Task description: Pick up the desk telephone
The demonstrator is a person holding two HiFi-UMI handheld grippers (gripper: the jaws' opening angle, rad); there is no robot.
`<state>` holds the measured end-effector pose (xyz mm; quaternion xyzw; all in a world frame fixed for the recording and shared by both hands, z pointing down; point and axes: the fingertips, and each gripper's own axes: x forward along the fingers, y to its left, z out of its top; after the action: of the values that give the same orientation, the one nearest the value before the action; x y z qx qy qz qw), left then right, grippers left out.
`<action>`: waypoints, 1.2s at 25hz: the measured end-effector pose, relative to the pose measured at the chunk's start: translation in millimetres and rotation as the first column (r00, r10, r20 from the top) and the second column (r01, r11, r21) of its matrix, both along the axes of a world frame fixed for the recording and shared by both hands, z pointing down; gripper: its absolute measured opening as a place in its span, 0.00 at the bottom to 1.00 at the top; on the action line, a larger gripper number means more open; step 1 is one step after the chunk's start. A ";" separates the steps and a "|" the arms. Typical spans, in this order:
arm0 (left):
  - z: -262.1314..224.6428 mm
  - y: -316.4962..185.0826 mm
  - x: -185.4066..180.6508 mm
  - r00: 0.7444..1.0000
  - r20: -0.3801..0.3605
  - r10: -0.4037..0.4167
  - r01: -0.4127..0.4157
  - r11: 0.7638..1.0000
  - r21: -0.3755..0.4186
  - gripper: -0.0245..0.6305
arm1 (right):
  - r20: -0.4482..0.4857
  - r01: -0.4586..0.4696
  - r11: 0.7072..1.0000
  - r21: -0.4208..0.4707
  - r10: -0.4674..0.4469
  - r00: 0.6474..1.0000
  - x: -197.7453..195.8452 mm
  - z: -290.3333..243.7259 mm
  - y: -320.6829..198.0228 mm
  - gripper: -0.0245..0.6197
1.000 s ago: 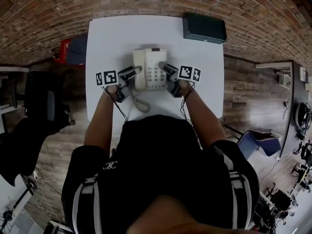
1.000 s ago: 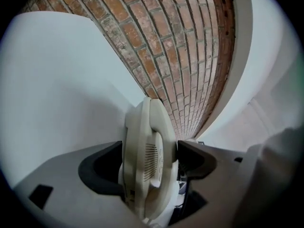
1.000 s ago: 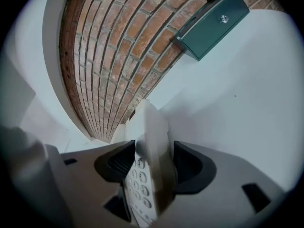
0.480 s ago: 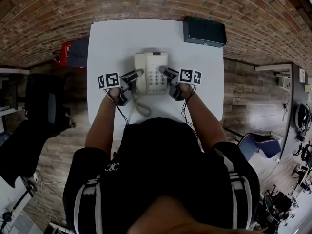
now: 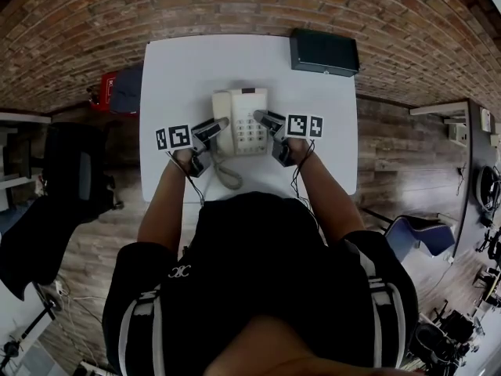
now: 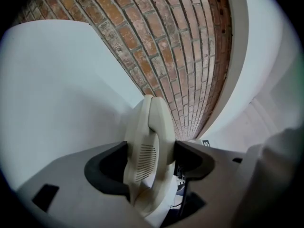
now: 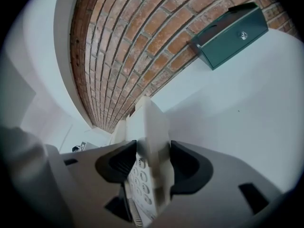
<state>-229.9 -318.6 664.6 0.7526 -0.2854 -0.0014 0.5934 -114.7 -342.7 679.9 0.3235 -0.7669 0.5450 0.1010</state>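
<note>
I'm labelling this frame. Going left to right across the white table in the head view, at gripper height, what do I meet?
left gripper → desk telephone → right gripper

White worktop (image 5: 180, 69), rectangular, with a brick surface (image 5: 235, 6) beyond its far edge and wood-plank floor (image 5: 391, 155) at either side.

Cream desk telephone (image 5: 241, 120) sits near the worktop's centre, handset along its left side and keypad to the right. Left tool (image 5: 215, 124) meets the telephone at the handset side. Right tool (image 5: 262, 117) meets it at the keypad side. Whether the telephone's base is clear of the worktop cannot be told.

Coiled cord (image 5: 225, 172) loops from the telephone's near left corner toward the person.

Dark green box (image 5: 325, 52) lies at the worktop's far right corner, well apart from the telephone. Red item (image 5: 104, 84) sits on the floor just beside the worktop's left edge.
</note>
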 end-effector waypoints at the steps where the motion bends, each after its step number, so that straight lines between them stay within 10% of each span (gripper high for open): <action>1: -3.4 1.5 1.9 1.000 0.000 0.002 -0.002 1.000 0.005 0.52 | 0.002 0.002 1.000 0.007 -0.002 1.000 2.0 -3.6 0.9 0.37; 30: -169.2 42.3 107.5 0.999 0.033 0.043 -0.049 0.978 0.204 0.49 | -0.037 -0.033 0.966 0.256 0.044 0.998 106.8 -180.1 36.7 0.37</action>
<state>-122.3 -276.3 495.4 0.8162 -0.2744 -0.0063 0.5084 -7.9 -306.0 499.8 0.3601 -0.8219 0.4367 0.0640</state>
